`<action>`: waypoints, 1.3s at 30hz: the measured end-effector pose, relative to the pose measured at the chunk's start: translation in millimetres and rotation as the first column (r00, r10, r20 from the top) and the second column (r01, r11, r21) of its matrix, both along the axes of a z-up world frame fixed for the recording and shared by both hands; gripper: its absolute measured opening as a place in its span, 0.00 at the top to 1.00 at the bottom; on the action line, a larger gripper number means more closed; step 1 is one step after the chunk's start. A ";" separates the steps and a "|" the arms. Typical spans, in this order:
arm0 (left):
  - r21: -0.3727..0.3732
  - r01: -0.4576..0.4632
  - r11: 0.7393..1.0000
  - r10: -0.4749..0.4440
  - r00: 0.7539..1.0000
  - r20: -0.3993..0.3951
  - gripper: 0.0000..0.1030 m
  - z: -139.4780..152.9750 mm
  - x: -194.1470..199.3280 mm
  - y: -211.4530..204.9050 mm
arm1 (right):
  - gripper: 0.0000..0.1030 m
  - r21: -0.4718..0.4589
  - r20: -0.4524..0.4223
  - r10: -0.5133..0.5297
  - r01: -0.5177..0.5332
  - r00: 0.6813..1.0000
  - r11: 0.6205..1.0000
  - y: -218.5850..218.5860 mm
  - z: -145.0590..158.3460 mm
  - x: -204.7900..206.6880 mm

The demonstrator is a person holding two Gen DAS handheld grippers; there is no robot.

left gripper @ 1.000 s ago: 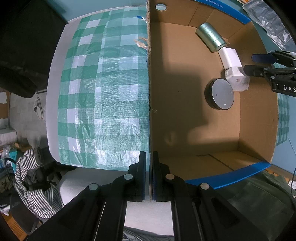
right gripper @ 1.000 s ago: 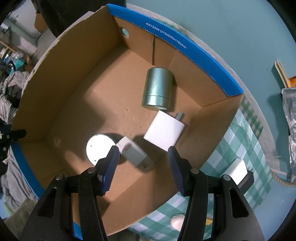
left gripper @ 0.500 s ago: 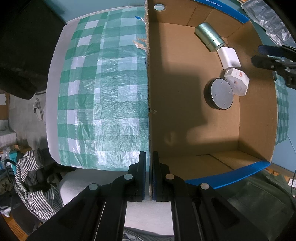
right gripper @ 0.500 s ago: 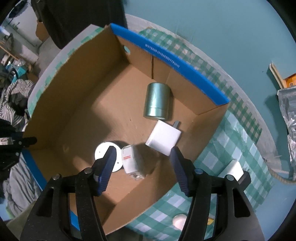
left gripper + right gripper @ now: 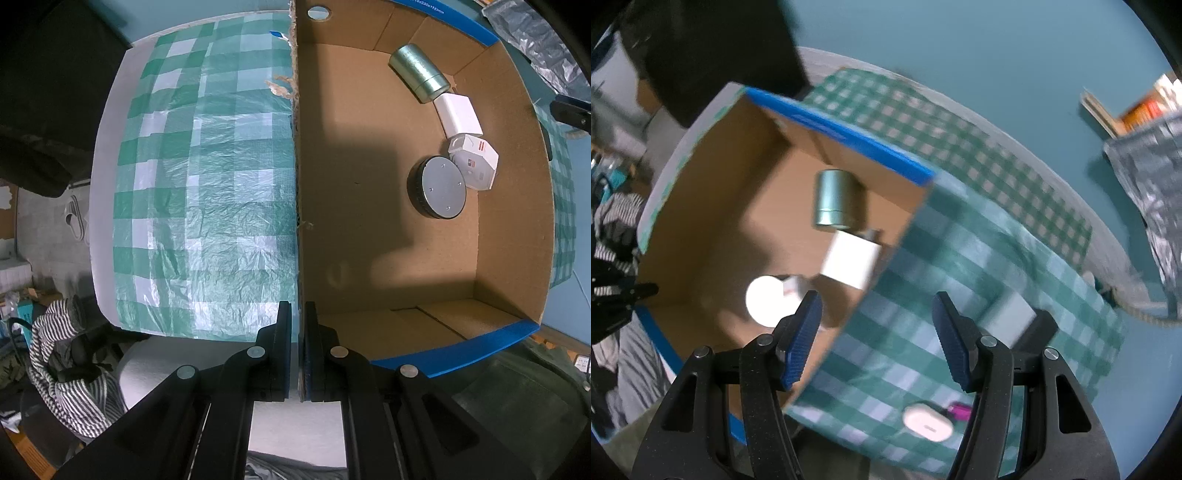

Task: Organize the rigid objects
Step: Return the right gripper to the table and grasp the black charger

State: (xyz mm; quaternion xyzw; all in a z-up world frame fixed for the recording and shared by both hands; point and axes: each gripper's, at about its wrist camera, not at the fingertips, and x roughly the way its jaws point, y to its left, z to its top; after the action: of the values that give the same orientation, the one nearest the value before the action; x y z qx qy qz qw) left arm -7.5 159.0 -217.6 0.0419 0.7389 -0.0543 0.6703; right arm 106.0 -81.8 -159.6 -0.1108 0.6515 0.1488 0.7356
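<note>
An open cardboard box (image 5: 509, 221) stands on a green checked cloth (image 5: 207, 184). On its floor lie a metallic green cylinder (image 5: 419, 72), a white square block (image 5: 458, 114), a white adapter with red marks (image 5: 476, 162) and a round dark disc with a grey top (image 5: 437, 186). My left gripper (image 5: 299, 332) is shut on the box's left wall near its front corner. My right gripper (image 5: 877, 306) stands open and empty above the box's right wall. That blurred view shows the cylinder (image 5: 833, 203), the block (image 5: 851, 260) and the disc (image 5: 764, 301).
Outside the box on the cloth lie a white oval case (image 5: 927, 426), a small magenta item (image 5: 958, 410) and a white-and-black block (image 5: 1015, 317). A crinkled silver bag (image 5: 1152, 184) sits at the far right. Striped fabric (image 5: 66, 354) hangs past the table's edge.
My right gripper opened, left the white adapter beside the disc, and rose out of the box toward the right. My left gripper kept its hold without moving.
</note>
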 end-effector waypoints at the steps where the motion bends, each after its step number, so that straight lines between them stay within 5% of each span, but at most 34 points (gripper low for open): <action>1: 0.000 0.000 1.000 0.000 1.000 0.000 0.94 -0.2 0.0 0.0 | 0.40 -0.002 -0.004 -0.018 0.018 1.000 1.000 -9.0 -0.8 1.7; 12: 0.007 -0.006 1.000 0.006 1.000 0.003 0.94 0.4 -1.2 -0.6 | 0.40 -0.062 -0.027 -0.189 0.187 0.982 0.980 -98.0 -17.5 13.7; 22: 0.011 -0.016 1.000 0.016 1.000 -0.002 0.94 1.0 -1.3 -0.1 | 0.40 -0.073 -0.102 -0.399 0.393 0.911 0.917 -177.3 -55.0 26.0; 36: 0.017 -0.027 0.999 0.027 1.000 -0.006 0.95 2.2 -1.7 -0.5 | 0.40 -0.031 -0.165 -0.511 0.513 0.844 0.858 -208.6 -87.3 31.0; 39: 0.019 -0.031 0.999 0.031 0.999 -0.009 0.94 2.2 -2.0 -1.0 | 0.47 -0.031 -0.179 -0.518 0.521 0.837 0.853 -210.5 -92.2 31.5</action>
State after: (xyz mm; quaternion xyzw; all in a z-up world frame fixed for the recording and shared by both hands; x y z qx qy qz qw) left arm -9.5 158.0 -215.4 0.0363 0.7429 -0.0372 0.6674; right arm 137.4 -292.4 -251.8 0.0910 0.7196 -0.0406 0.6872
